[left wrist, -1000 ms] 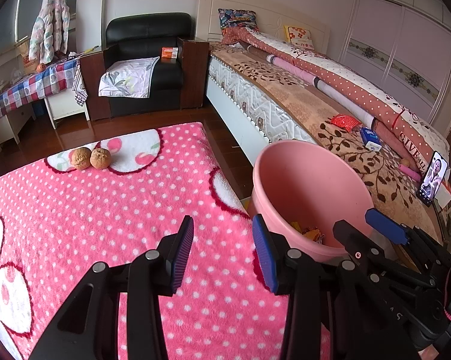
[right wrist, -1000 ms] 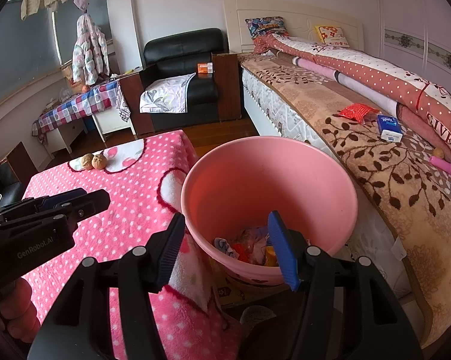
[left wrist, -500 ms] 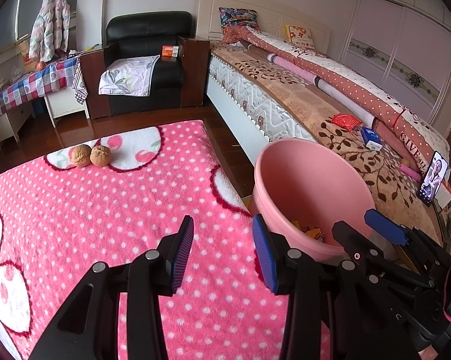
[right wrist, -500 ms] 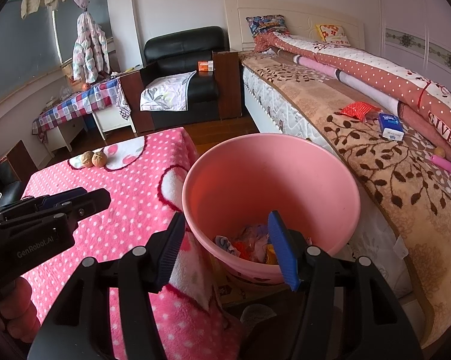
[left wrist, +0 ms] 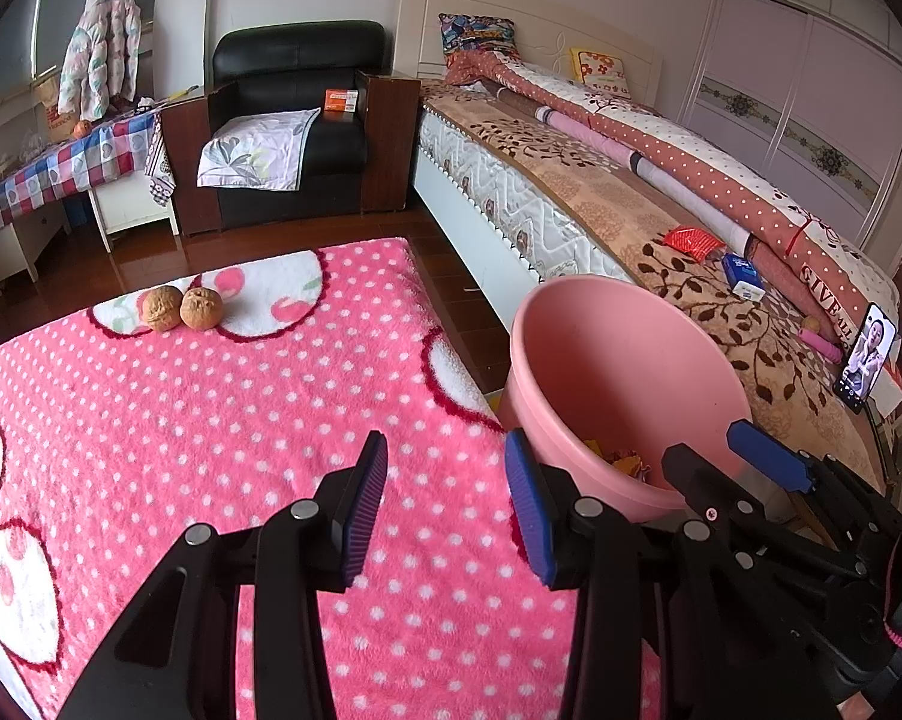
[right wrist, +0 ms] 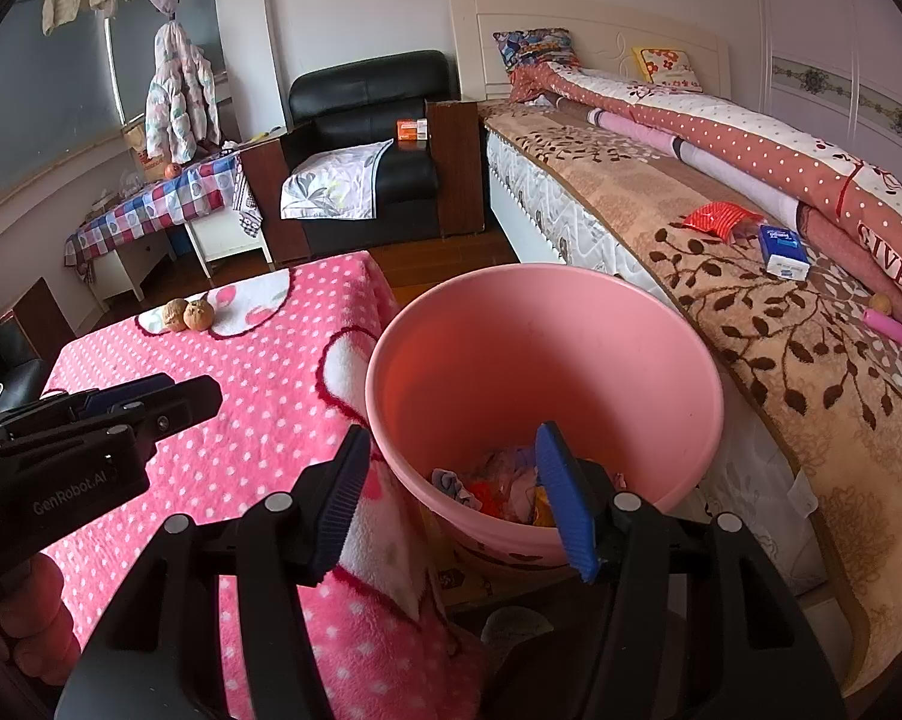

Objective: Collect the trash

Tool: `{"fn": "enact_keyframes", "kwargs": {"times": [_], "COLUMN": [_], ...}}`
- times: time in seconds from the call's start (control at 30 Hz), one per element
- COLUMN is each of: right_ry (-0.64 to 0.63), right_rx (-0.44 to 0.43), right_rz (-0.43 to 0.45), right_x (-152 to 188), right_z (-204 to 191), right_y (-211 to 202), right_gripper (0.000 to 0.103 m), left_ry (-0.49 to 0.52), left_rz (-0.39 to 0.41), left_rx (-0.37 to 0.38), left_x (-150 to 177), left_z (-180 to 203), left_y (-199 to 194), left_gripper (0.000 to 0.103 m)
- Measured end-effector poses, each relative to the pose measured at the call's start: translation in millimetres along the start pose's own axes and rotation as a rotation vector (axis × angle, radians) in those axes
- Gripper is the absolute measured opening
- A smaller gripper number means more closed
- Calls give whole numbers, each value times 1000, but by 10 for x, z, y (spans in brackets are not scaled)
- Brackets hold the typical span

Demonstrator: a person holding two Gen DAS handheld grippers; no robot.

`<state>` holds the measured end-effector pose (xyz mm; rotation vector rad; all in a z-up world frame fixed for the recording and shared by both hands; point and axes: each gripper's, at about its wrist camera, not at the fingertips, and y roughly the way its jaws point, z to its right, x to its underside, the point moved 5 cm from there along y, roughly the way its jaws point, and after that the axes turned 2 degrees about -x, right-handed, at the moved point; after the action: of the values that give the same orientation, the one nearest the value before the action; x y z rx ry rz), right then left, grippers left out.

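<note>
A pink plastic bucket (right wrist: 571, 336) stands between the pink polka-dot table and the bed, with crumpled wrappers (right wrist: 499, 486) in its bottom. It also shows in the left wrist view (left wrist: 619, 354). My right gripper (right wrist: 451, 492) is open and empty, held over the bucket's near rim. My left gripper (left wrist: 445, 498) is open and empty above the table cover's right part. Two walnuts (left wrist: 181, 307) lie together at the table's far edge. A red wrapper (left wrist: 691, 240) and a blue-white packet (left wrist: 742, 276) lie on the bed.
The pink dotted cover (left wrist: 181, 432) drapes the table. The bed (right wrist: 781, 312) runs along the right with a phone (left wrist: 866, 360) propped on it. A black armchair (left wrist: 295, 120) and a checked side table (left wrist: 61, 162) stand at the back.
Both views have drifted back slightly; the bucket and walnuts sit a little lower in frame. Both grippers stay open and empty.
</note>
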<state>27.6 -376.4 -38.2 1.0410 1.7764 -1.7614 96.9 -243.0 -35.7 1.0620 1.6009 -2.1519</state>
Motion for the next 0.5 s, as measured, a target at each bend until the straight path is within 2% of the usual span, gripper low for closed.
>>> {"fn": "enact_keyframes", "kwargs": {"times": [0.5], "right_ry": [0], "right_rx": [1], "right_rz": [-2], "right_x": [-9], "right_z": [-4], "right_y": [6], "right_gripper": [58], "left_ry": [-1], "left_rz": [-1], "left_rx": [1], "left_x": [-2], "left_z": [-7], "left_y": [4], "left_gripper": [40]}}
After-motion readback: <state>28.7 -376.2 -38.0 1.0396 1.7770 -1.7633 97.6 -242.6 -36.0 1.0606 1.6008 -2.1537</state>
